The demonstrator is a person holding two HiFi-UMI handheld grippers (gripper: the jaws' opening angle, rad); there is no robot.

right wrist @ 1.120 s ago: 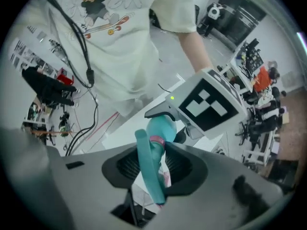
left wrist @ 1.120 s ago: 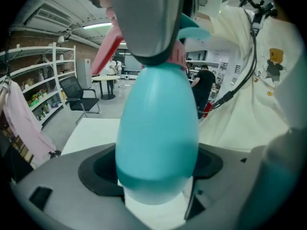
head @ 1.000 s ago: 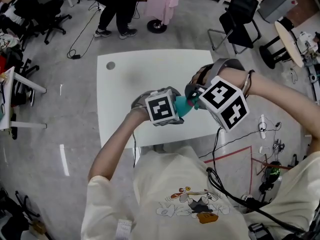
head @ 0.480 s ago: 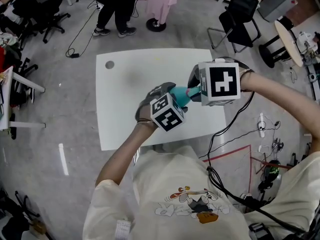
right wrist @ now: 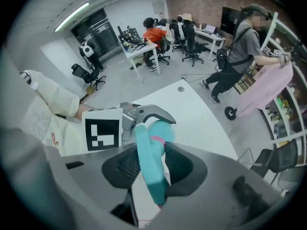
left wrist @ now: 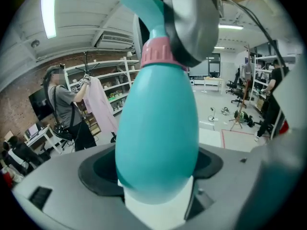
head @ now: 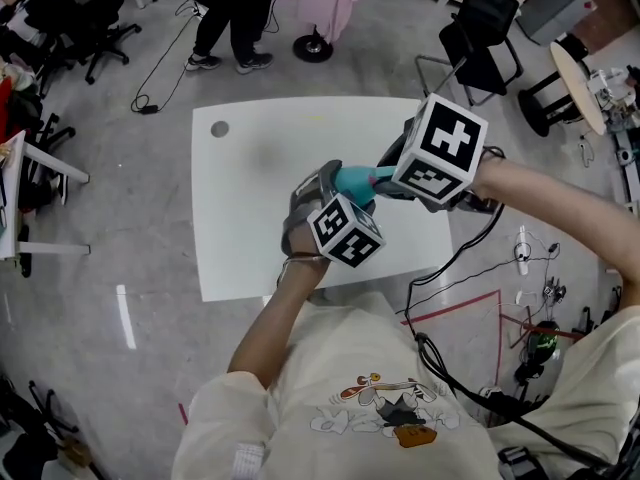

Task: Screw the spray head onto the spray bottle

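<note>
Rolled further, left gripper (left wrist: 156, 171) fingers (left wrist: 98, 174) clench one spray bottle (left wrist: 158, 123), right gripper (right wrist: 154, 166) one spray head (right wrist: 144, 140).

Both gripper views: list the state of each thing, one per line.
spray bottle: held above the table, wide end between the fingers of the left gripper.
spray head: sits on the bottle's neck; how tight, cannot tell.
left gripper: shut on spray bottle.
right gripper: shut on spray head.

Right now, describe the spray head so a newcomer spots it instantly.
Over the white rectangular table, find the right gripper. The teal plastic spray head clamped in it is the flat, narrow piece past the pink collar, unlike the bulbous teal bottle.
</note>
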